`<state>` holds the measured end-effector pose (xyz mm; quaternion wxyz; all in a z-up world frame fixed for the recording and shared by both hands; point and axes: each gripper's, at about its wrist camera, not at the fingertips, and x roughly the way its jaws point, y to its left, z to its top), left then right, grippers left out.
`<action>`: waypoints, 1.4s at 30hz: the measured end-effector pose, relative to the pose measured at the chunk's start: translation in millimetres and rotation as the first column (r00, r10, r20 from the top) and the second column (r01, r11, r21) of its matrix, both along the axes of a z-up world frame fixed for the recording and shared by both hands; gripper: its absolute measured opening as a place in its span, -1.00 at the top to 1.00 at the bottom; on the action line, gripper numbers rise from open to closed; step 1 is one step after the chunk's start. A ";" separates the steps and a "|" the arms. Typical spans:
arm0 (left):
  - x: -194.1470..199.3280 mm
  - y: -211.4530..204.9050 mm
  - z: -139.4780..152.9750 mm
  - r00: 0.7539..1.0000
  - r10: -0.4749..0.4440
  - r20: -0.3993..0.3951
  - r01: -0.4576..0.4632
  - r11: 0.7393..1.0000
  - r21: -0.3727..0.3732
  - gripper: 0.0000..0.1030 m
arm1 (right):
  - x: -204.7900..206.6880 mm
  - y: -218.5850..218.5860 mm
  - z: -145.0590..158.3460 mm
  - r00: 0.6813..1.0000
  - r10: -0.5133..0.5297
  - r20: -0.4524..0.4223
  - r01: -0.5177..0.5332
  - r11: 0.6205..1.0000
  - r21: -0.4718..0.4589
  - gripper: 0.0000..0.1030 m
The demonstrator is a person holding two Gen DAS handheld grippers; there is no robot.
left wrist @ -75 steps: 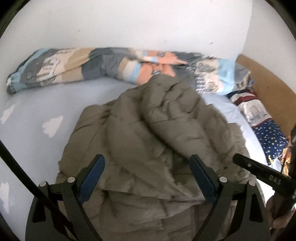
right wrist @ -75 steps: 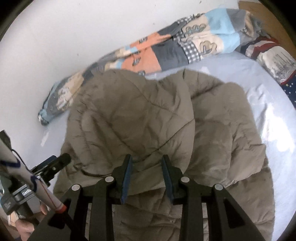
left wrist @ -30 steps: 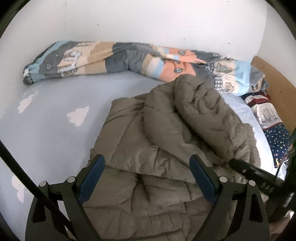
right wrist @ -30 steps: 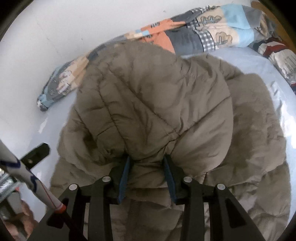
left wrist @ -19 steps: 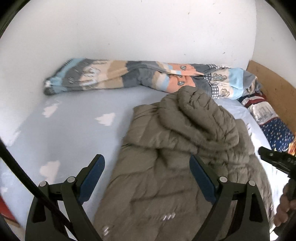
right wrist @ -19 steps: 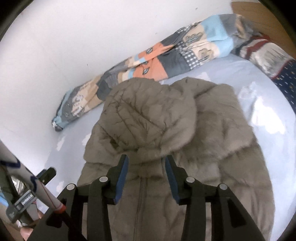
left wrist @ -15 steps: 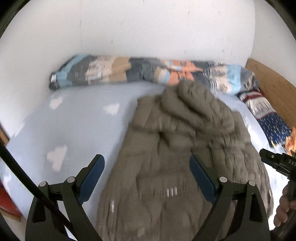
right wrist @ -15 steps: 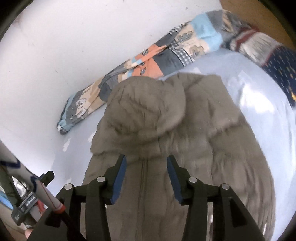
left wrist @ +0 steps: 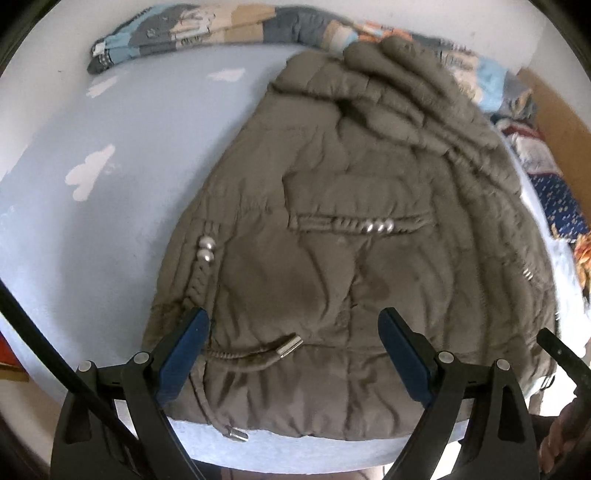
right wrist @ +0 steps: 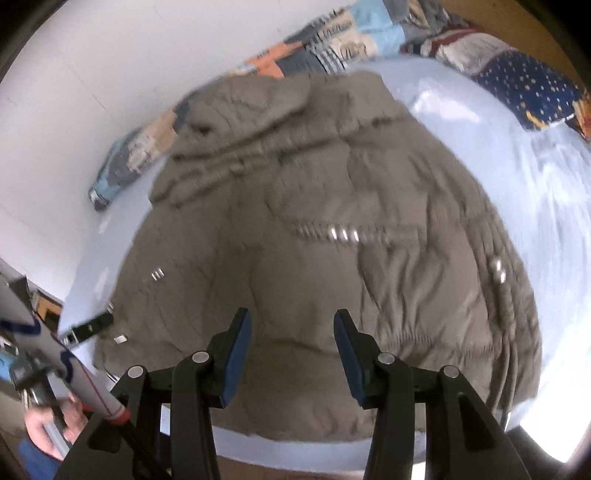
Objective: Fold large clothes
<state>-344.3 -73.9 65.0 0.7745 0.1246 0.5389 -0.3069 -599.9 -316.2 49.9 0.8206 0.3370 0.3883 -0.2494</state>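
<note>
A grey-brown quilted hooded jacket (left wrist: 332,229) lies spread on the light blue bed, front side up, hood folded down at the far end, hem toward me. It also fills the right wrist view (right wrist: 325,236). A drawstring with a metal tip (left wrist: 288,345) lies near the hem. My left gripper (left wrist: 293,354) is wide open and empty above the hem. My right gripper (right wrist: 291,350) is open and empty above the lower part of the jacket; that view is blurred.
The bed sheet (left wrist: 92,192) is light blue with white clouds. A rolled patchwork quilt (left wrist: 221,31) lies along the white wall. Dark blue starred and striped bedding (right wrist: 524,85) lies at the right by a wooden board. The bed's front edge is just below the hem.
The right gripper let go of the jacket's hood and opened. Both grippers pulled back toward the bed's front edge. The jacket now lies flat with its zipped front showing.
</note>
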 end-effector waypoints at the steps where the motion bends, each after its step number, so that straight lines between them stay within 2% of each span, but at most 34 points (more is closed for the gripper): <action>1: 0.4 -1.9 -4.7 1.000 -0.010 -0.008 0.010 1.000 0.015 -0.79 | 0.2 1.2 -5.1 1.000 0.007 -0.018 -0.007 1.000 0.003 0.02; 6: -12.4 -14.4 -18.3 0.996 -0.071 0.052 0.064 0.991 0.117 -0.79 | 3.7 0.9 -29.8 0.995 0.023 -0.100 -0.020 0.999 0.031 0.02; 8: -18.1 -18.0 -21.3 0.992 -0.101 0.074 0.089 0.985 0.147 -0.79 | 5.2 0.5 -35.0 0.995 0.020 -0.101 -0.016 0.999 0.039 0.00; 14: -25.8 -22.5 -25.5 0.982 -0.152 0.107 0.130 0.973 0.190 -0.79 | 15.9 3.7 -40.7 0.992 0.038 -0.121 -0.033 0.999 0.041 -0.25; 17: -25.3 -21.1 -20.9 0.980 -0.166 0.108 0.146 0.974 0.172 -0.79 | 20.4 7.6 -39.8 0.990 0.050 -0.135 -0.047 0.999 0.023 -0.35; 20: -22.3 -13.7 -8.3 0.980 -0.159 0.116 0.145 0.981 0.126 -0.79 | 21.5 6.5 -39.1 0.990 0.051 -0.128 -0.047 0.998 0.028 -0.36; 25: 1.9 -1.2 8.9 0.987 -0.094 0.130 0.088 0.995 0.050 -0.79 | 13.5 -2.1 -30.4 0.996 0.027 -0.084 -0.024 0.999 0.042 -0.36; 30: 26.0 19.4 14.5 0.993 -0.006 0.116 0.003 1.000 0.029 -0.79 | 2.0 -14.5 -10.4 0.999 -0.029 -0.035 0.028 0.999 -0.019 -0.36; 35: 51.1 40.8 9.9 0.996 0.072 0.055 -0.073 0.997 0.001 -0.79 | -25.4 -44.4 0.9 0.989 -0.150 0.010 0.151 0.988 -0.016 -0.36; 42: 66.1 63.7 -2.8 0.988 0.141 -0.068 -0.145 0.988 -0.048 -0.79 | -65.0 -76.7 2.4 0.951 -0.307 0.038 0.306 0.952 0.028 -0.36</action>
